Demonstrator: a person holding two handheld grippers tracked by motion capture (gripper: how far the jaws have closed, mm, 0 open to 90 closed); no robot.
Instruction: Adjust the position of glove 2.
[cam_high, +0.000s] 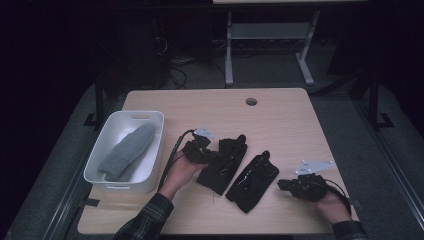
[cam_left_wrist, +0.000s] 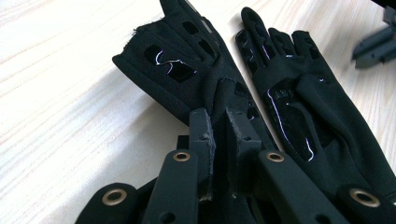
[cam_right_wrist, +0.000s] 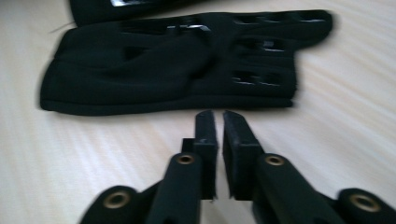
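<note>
currently the left gripper (cam_left_wrist: 219, 135) is pinching the cuff end of the left black glove (cam_left_wrist: 187, 70), a fold of fabric caught between its jaws and that end raised slightly off the table (cam_high: 280, 115). the right black glove (cam_high: 252, 180) lies flat just beside it, touching or nearly so – the gap cannot be resolved. the right gripper (cam_right_wrist: 219, 126) is pressed together on nothing, its tips short of that glove's edge, over bare wood.

risks from this state:
- the pinch covers a thin fold only; a fast lift could let the fabric slip free.
- the 2 gloves lie close, so dragging one sideways may pull the other along.
- the white bin (cam_high: 152, 150) already holds a grey mitten (cam_high: 127, 150) – a limp glove may drape over its rim.
</note>
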